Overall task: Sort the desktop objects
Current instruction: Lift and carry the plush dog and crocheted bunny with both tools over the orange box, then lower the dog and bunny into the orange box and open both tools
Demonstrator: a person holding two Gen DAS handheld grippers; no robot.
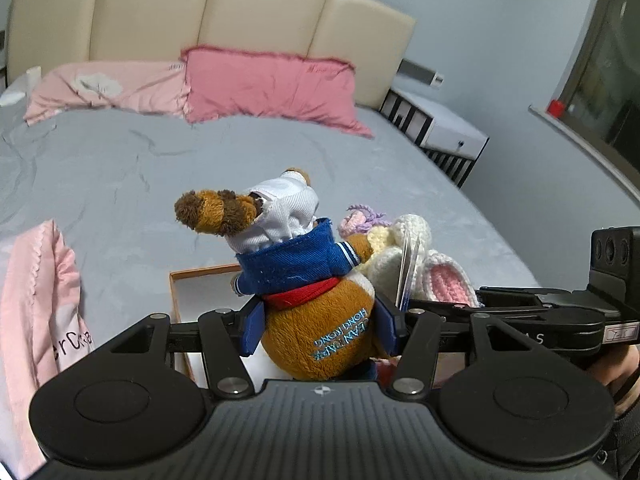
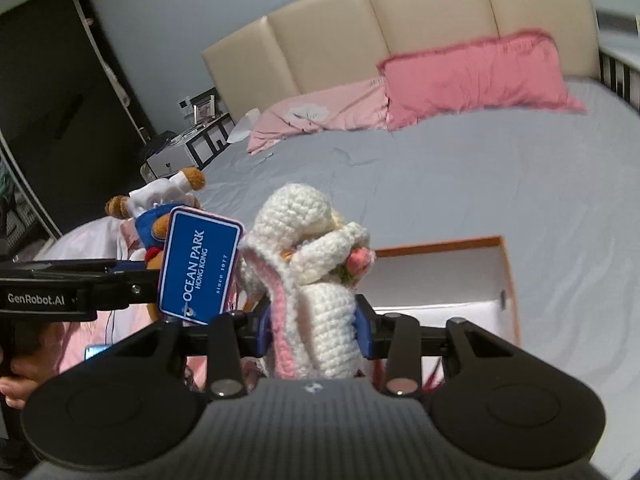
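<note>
Now left tongs (image 1: 318,330) pinch fuzzy brown plush (image 1: 320,320) — right tongs (image 2: 314,334) pinch knobbly crocheted bunny (image 2: 316,292).

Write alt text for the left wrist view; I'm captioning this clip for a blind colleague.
The left gripper is shut on a brown plush animal in a blue sailor jacket, held above a grey bedspread. An open orange-rimmed box lies beneath, a cream crocheted bunny sits at right, and pink pillows rest against the headboard.
</note>
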